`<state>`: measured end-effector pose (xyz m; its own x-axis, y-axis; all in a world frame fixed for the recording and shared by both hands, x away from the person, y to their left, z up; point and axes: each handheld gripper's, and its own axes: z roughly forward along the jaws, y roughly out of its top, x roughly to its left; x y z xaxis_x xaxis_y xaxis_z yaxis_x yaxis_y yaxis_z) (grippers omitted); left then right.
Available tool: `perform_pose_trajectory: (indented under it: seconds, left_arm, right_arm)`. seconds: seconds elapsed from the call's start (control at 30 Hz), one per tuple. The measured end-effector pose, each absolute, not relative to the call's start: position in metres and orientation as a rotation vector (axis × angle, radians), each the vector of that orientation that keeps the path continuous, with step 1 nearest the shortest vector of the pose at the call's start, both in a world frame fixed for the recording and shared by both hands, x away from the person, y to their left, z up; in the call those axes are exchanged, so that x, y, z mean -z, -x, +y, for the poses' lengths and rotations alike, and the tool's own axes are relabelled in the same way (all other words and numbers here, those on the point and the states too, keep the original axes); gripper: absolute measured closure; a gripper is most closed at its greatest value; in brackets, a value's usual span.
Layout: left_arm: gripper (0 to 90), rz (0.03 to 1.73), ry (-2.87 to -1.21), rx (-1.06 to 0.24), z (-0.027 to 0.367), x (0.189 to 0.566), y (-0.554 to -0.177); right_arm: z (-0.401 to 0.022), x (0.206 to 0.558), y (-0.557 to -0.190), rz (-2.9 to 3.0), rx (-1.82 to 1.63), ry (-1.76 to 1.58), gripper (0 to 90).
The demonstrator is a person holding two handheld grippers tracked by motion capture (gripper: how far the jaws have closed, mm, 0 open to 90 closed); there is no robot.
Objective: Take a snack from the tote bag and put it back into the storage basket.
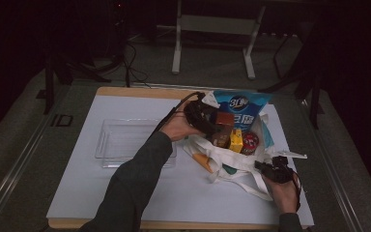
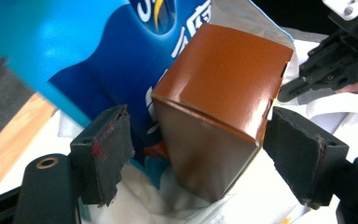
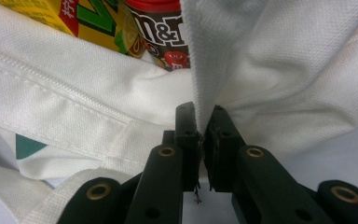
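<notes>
L claw (image 2: 198, 154) wide, brown box (image 2: 219, 107) btwn pads, untouched; R claw (image 3: 204, 123) pinching bag fabric (image 3: 284, 70).

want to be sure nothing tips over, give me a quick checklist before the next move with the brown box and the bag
1. Left gripper let go of the brown box: ok, its jaws stand apart with a gap on each side of the box.
2. Brown box resting in the white bag: ok, its lower end sits in the cloth, though it is tilted.
3. Right gripper holding the bag open: ok, shut on the cloth edge.
4. Blue packet upright behind the box: ok.
5. Yellow carton and candy tube inside the bag: ok.
6. Room left in the bag: cannot tell.
</notes>
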<state>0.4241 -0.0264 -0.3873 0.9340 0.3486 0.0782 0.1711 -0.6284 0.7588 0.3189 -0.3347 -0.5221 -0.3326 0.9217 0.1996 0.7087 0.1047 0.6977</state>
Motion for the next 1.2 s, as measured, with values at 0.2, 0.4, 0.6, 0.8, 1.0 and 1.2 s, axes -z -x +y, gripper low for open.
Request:
perform_pose_trajectory:
  seconds: [0.2, 0.4, 0.6, 0.8, 1.0, 1.2]
  left_arm:
    - [20.1, 0.361, -2.254, -0.246, -0.032, 0.39, -0.43]
    - [22.1, 0.341, -2.244, -0.272, -0.04, 0.391, -0.431]
    - [26.9, 0.32, -2.258, -0.27, -0.049, 0.395, -0.429]
    - [37.7, 0.298, -2.256, -0.229, -0.05, 0.391, -0.422]
    - [34.5, 0.303, -2.215, -0.221, -0.053, 0.398, -0.422]
    - [32.3, 0.301, -2.199, -0.225, -0.059, 0.406, -0.423]
  right_arm:
    - [-0.335, 0.522, -0.319, 2.1, -1.06, -1.615, 84.6]
    - [-0.335, 0.523, -0.318, 2.102, -1.061, -1.611, 84.6]
    - [-0.335, 0.523, -0.318, 2.102, -1.064, -1.613, 84.6]
    - [-0.335, 0.523, -0.318, 2.104, -1.065, -1.611, 84.7]
    - [-0.335, 0.523, -0.318, 2.104, -1.063, -1.606, 84.6]
    - [-0.336, 0.524, -0.318, 2.106, -1.078, -1.608, 84.7]
